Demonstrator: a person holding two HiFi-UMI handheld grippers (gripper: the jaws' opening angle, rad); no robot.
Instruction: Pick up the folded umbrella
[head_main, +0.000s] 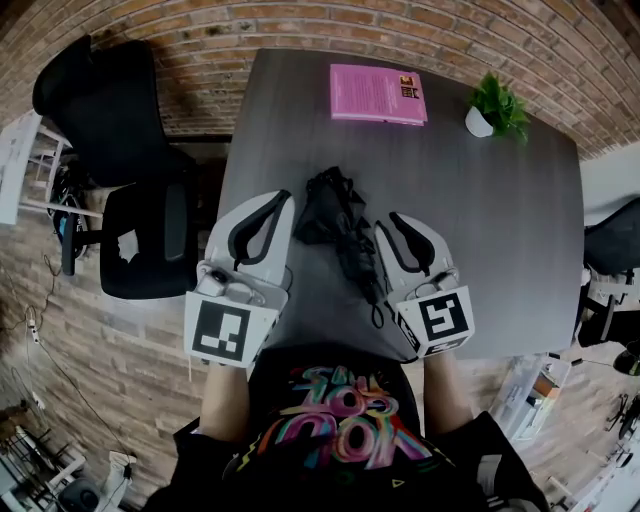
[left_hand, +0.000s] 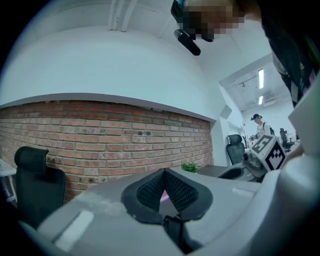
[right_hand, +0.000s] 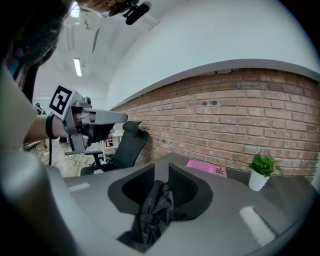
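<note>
The folded black umbrella (head_main: 335, 225) lies on the dark grey table (head_main: 480, 220), its crumpled fabric towards the far end and its strap towards the near edge. My right gripper (head_main: 385, 222) is at its right side, low over the table. In the right gripper view the jaws (right_hand: 161, 172) stand a little apart, with the umbrella's fabric (right_hand: 155, 210) in the gap; no firm pinch shows. My left gripper (head_main: 282, 197) stays at the umbrella's left, apart from it. Its tips (left_hand: 164, 171) meet with nothing between them.
A pink book (head_main: 378, 93) lies at the table's far edge, and a small potted plant (head_main: 495, 105) stands at the far right. A black office chair (head_main: 120, 150) is left of the table by the brick wall.
</note>
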